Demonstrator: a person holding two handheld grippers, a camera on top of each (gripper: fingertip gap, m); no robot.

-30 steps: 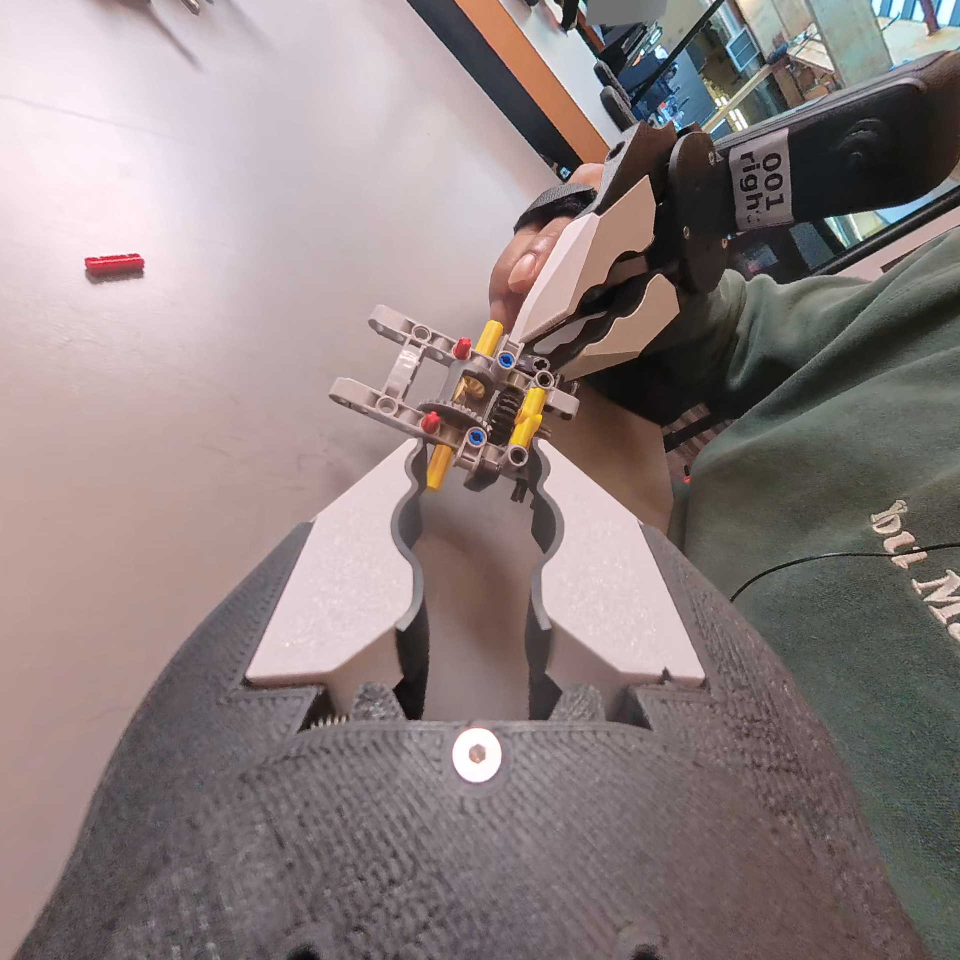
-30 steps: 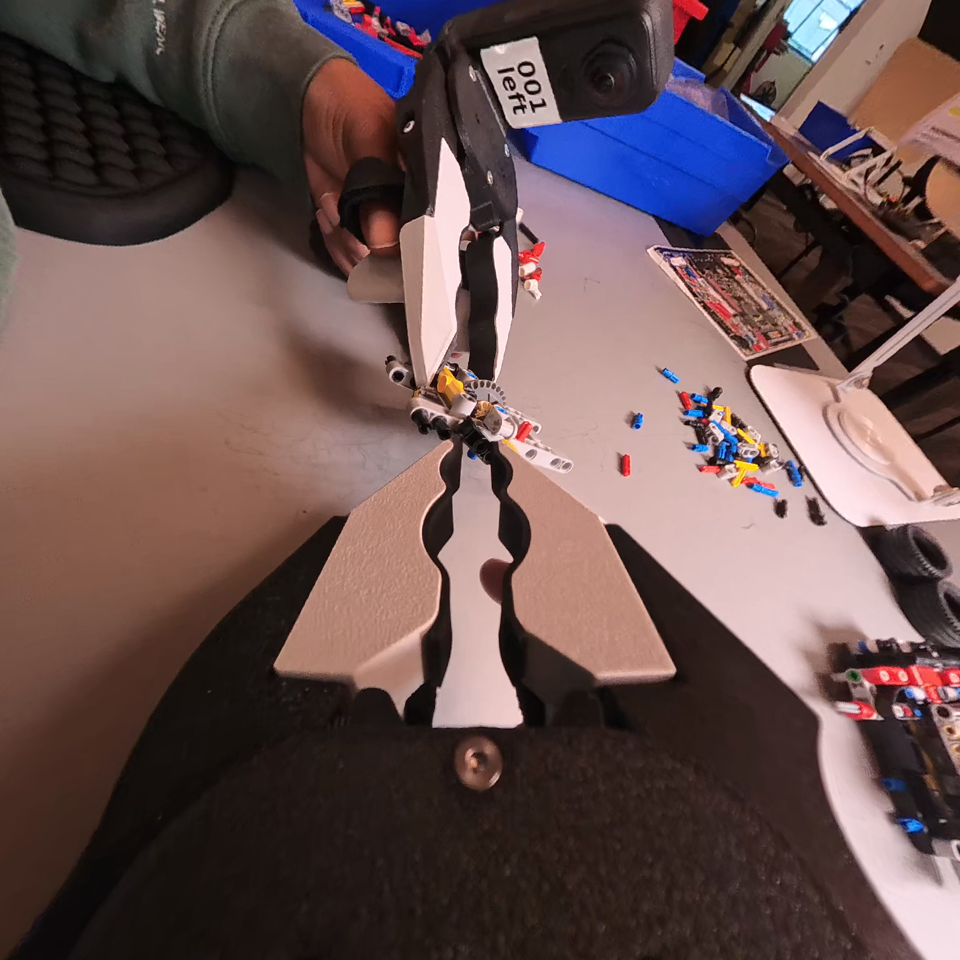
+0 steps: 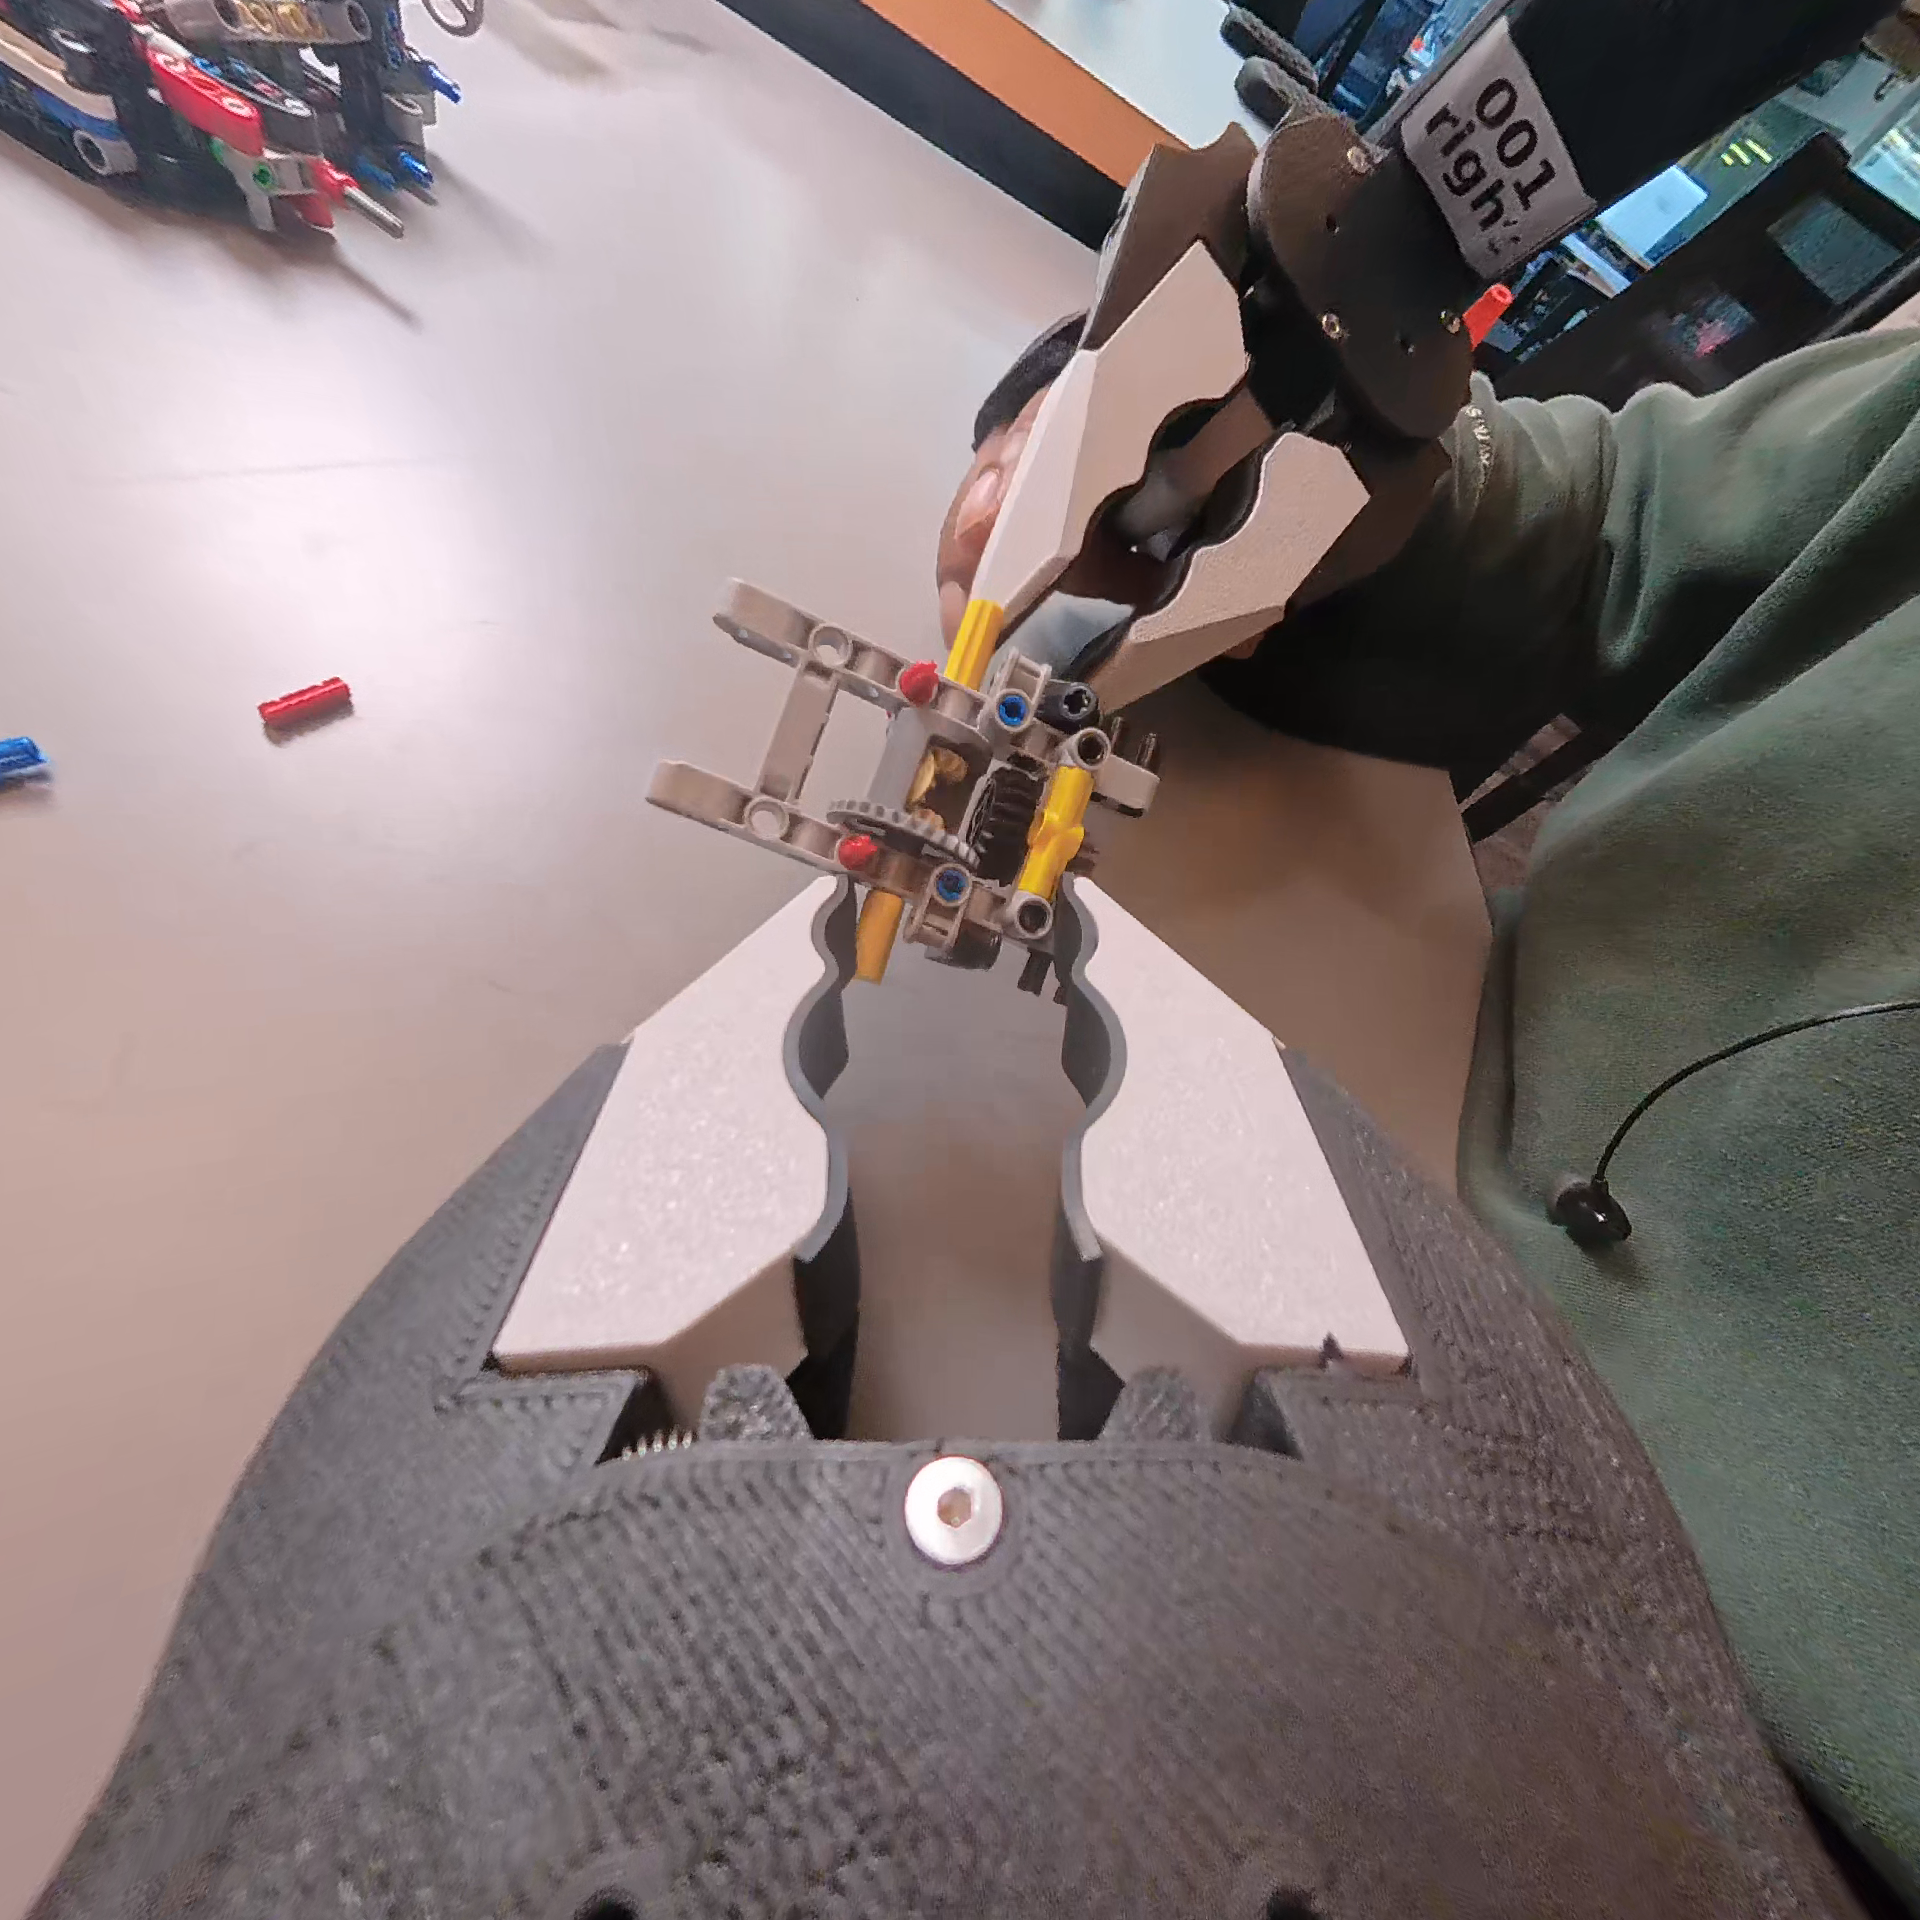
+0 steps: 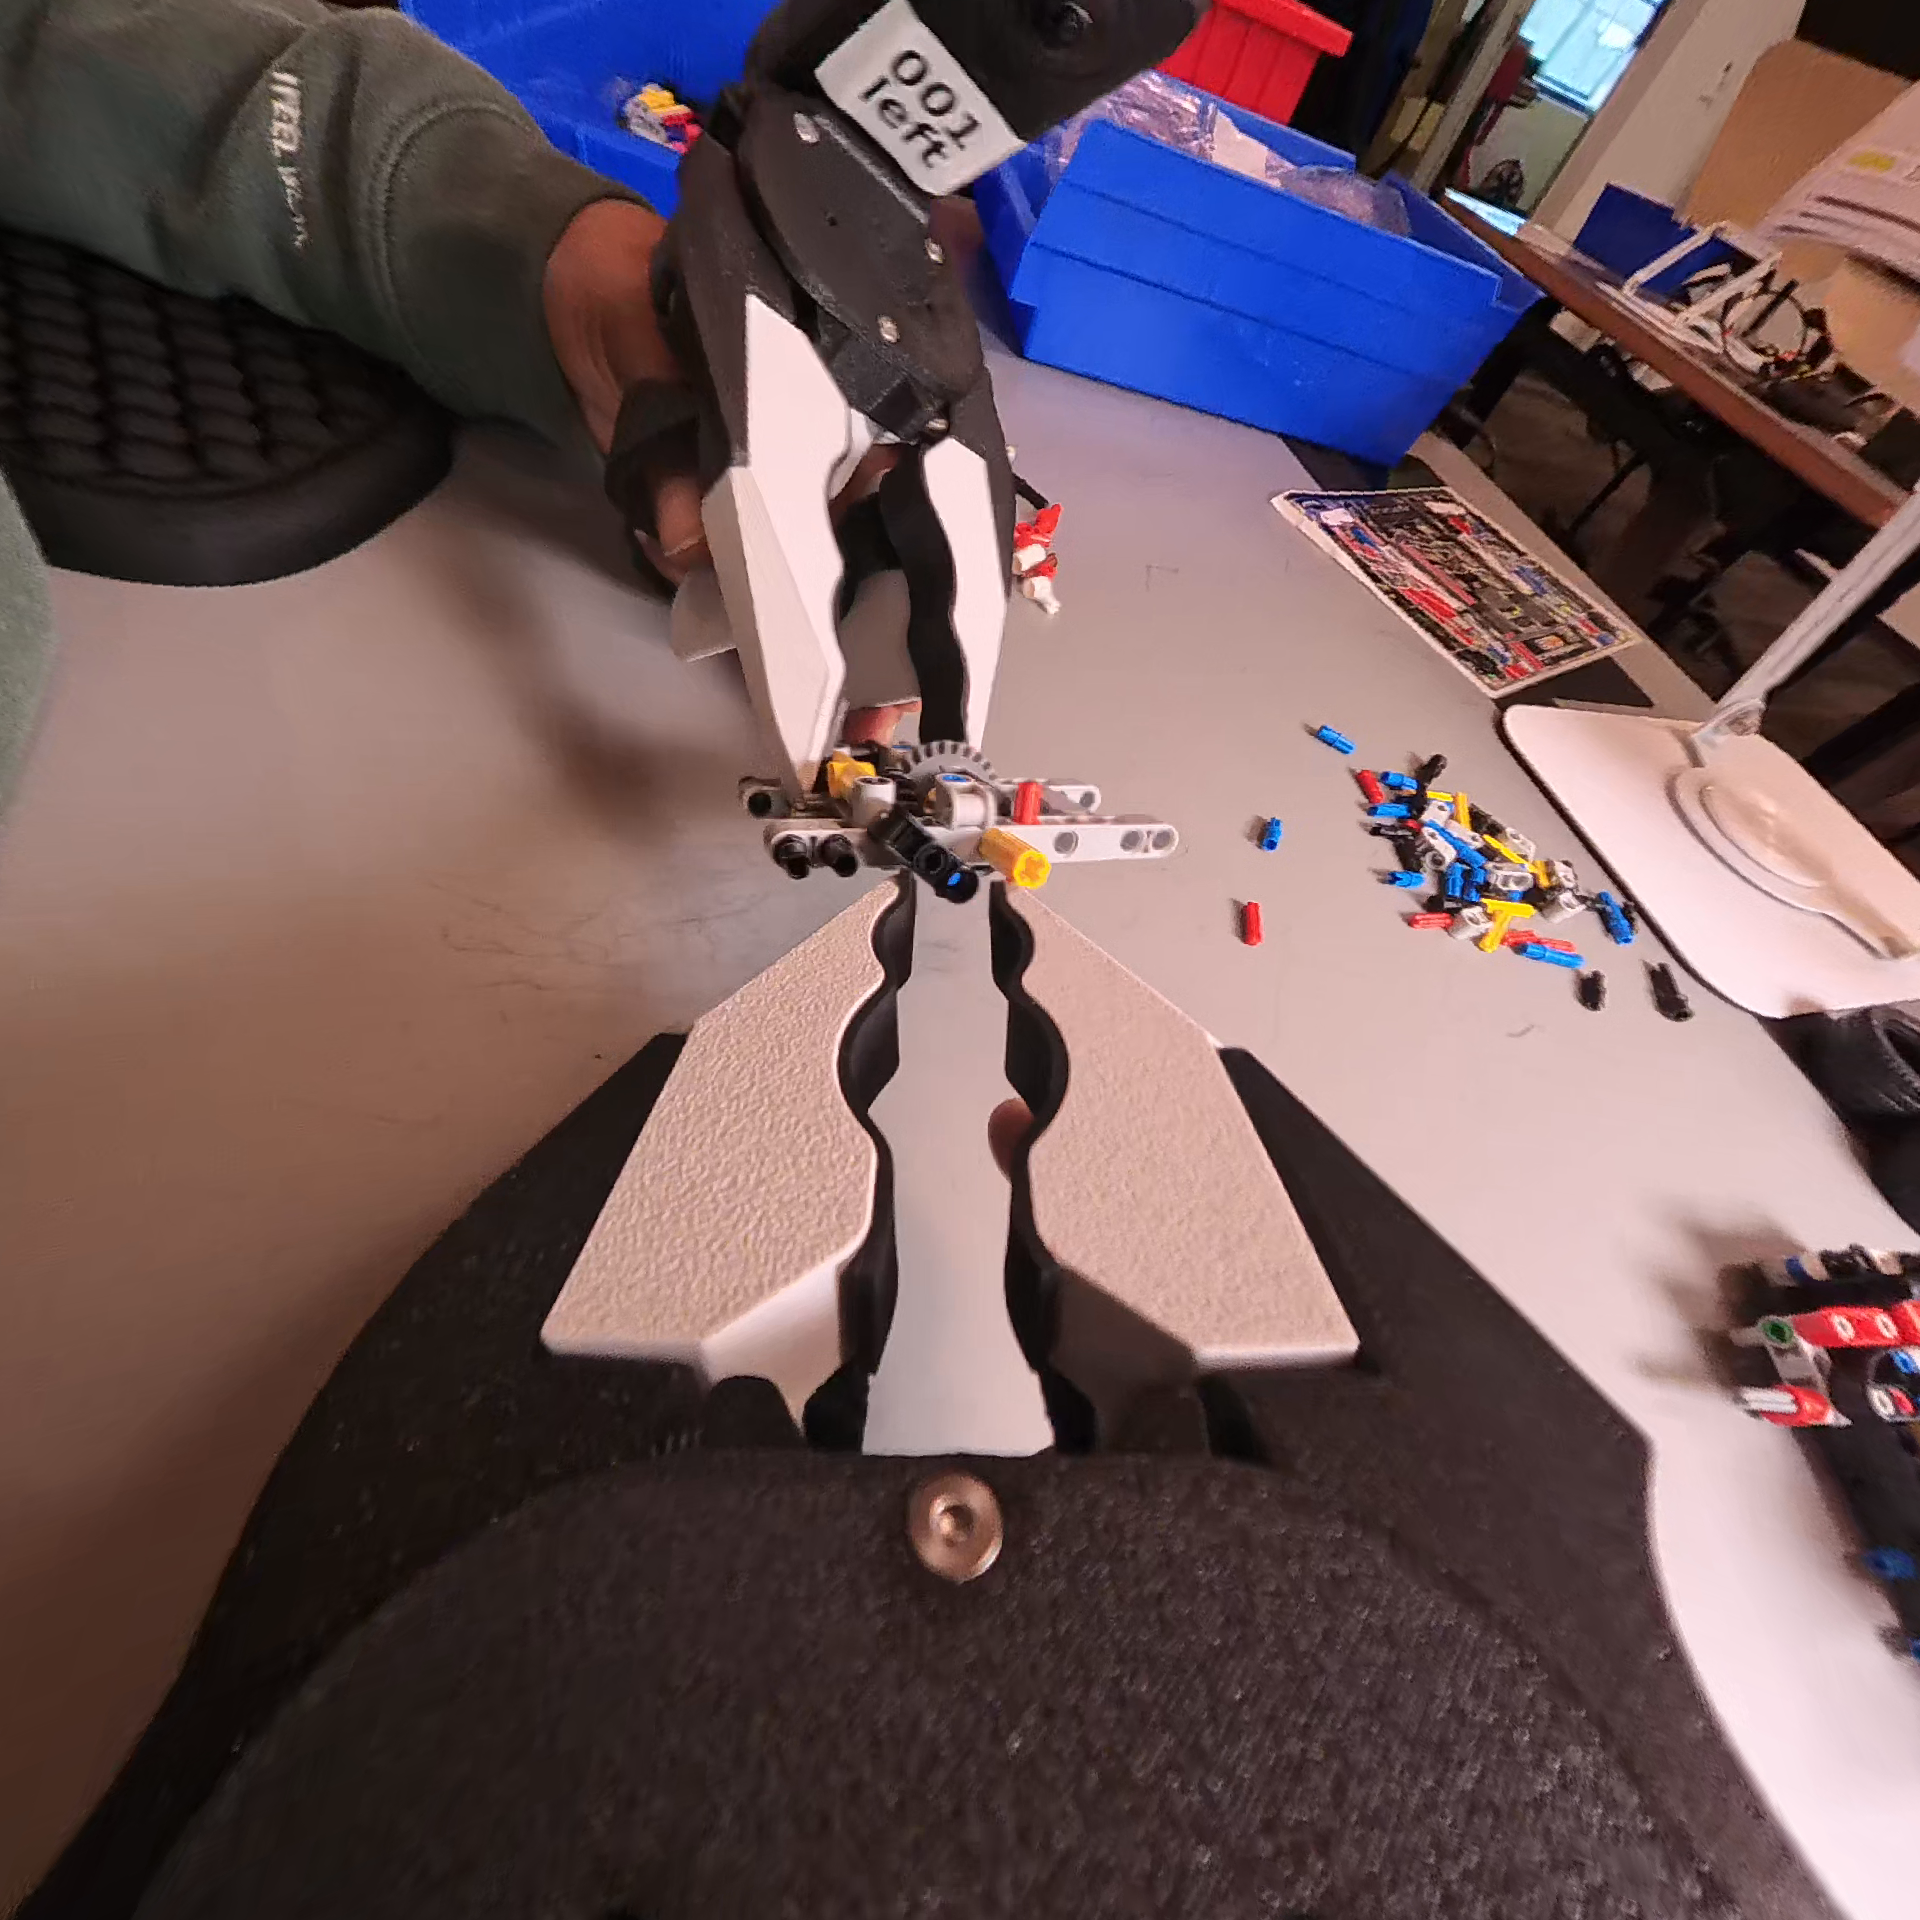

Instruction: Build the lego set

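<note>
Holding the small grey Technic sub-assembly with yellow axles, a grey gear and red and blue pins (image 3: pixel 914 800) above the pale grey tabletop (image 3: pixel 312 1039), we are clamping its near end between the fingertips of the left gripper (image 3: pixel 951 920), whose jaws are standing partly apart with the assembly wedged between them. In the left wrist view, the assembly's forked grey frame is pointing up and to the left, away from us.

From the opposite side, we are bringing in the right gripper (image 4: pixel 951 894); in its own view the tips are sitting just beside a black pin connector (image 4: pixel 930 847) at the assembly's edge. We cannot tell whether those tips are actually pinching the connector or only touching it; the jaws are showing a narrow gap.

Beyond the assembly, in the right wrist view, a loose red pin (image 4: pixel 1250 922) and a blue pin (image 4: pixel 1270 831) are lying on the table, near a scattered pile of small blue, red, yellow, black and grey connector pieces (image 4: pixel 1486 883). Farther off, a printed instruction sheet (image 4: pixel 1455 587) is lying flat, and blue plastic storage bins (image 4: pixel 1247 281) are standing at the table's rear. A partly built black, red and blue vehicle model (image 3: pixel 208 114) is resting well apart from the grippers.
</note>
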